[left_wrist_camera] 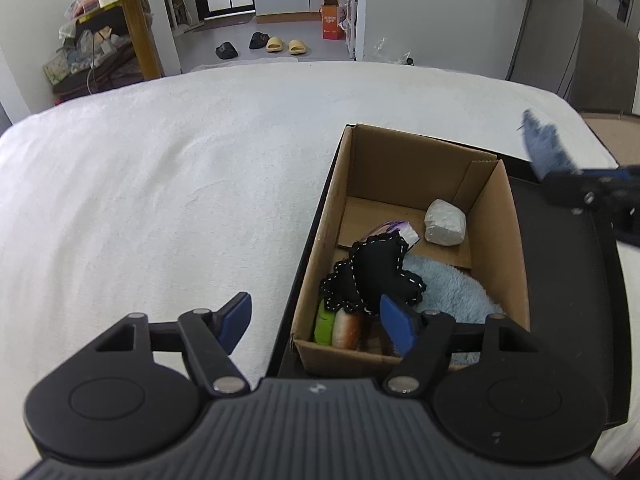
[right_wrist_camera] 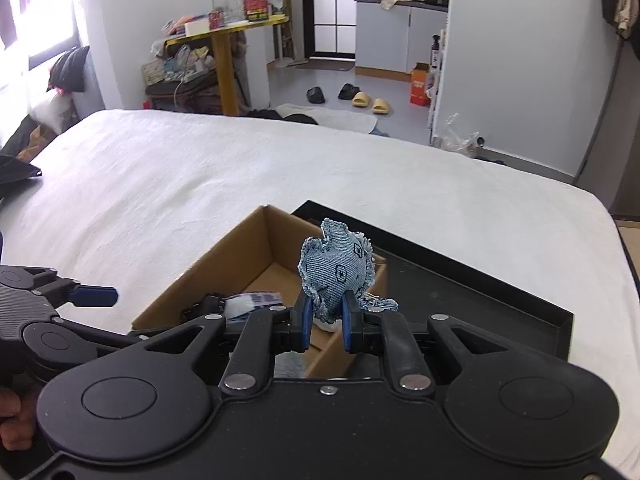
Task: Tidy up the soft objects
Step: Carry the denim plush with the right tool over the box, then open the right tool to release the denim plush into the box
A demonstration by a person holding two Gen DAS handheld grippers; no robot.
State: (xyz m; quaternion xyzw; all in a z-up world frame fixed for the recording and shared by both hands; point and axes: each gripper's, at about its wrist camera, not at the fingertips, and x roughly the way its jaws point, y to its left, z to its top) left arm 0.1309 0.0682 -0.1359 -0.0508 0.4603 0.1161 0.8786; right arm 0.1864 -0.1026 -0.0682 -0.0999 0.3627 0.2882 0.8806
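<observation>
A brown cardboard box (left_wrist_camera: 500, 216) stands on a black tray (left_wrist_camera: 560, 280) on the white bed. Inside lie a black stitched soft toy (left_wrist_camera: 376, 272), a light blue fluffy cloth (left_wrist_camera: 452, 288), a white lump (left_wrist_camera: 445, 223), a purple-white item (left_wrist_camera: 394, 230) and green and orange soft pieces (left_wrist_camera: 340, 326). My left gripper (left_wrist_camera: 316, 324) is open and empty over the box's near left corner. My right gripper (right_wrist_camera: 325, 320) is shut on a blue denim soft toy (right_wrist_camera: 336, 270) and holds it above the box (right_wrist_camera: 240, 264). The toy also shows at the right of the left wrist view (left_wrist_camera: 546, 148).
The white bed (left_wrist_camera: 160, 200) spreads left and ahead of the box. The black tray (right_wrist_camera: 460, 280) extends right of the box. Beyond the bed are a yellow table (right_wrist_camera: 224, 32) with clutter, slippers (right_wrist_camera: 370, 102) on the floor and an orange box (right_wrist_camera: 420, 84).
</observation>
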